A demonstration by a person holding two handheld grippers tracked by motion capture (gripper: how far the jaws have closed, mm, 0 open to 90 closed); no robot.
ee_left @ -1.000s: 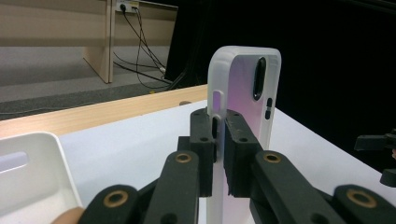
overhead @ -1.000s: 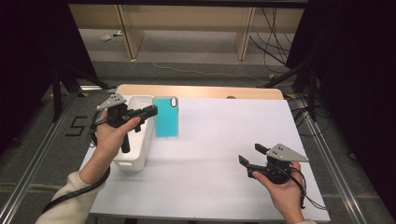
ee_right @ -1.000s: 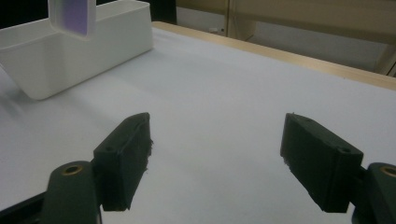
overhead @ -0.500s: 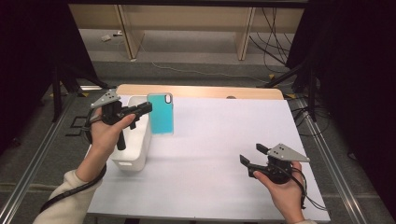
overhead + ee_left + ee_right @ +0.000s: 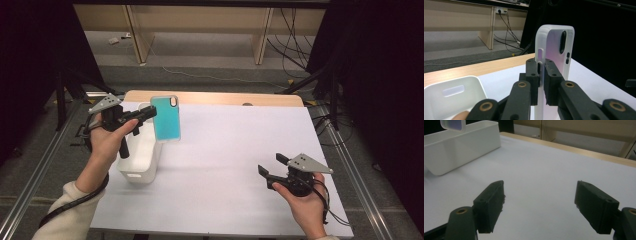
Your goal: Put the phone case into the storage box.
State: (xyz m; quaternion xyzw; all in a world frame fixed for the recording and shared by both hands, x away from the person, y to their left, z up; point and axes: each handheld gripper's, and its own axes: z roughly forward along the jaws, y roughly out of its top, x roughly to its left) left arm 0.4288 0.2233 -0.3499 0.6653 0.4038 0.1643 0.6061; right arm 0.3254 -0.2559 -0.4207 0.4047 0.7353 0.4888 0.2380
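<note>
Currently the left gripper (image 5: 145, 114) has its jaws clamped on the edge of a teal rectangular phone case with a frosted white rim (image 5: 166, 118), held in the air above the worktop's (image 5: 235, 150) far left part. Just beneath and beside it sits a white oblong plastic bin (image 5: 142, 155), directly under the left hand (image 5: 107, 142). Right gripper (image 5: 272, 172) rests low at the near right, jaws apart, nothing between them, well apart from the bin. Bare white worktop lies between the two grippers. Beyond the far edge: pale wooden desk legs (image 5: 137, 35) and loose black cables (image 5: 292, 30) on the grey floor.
</note>
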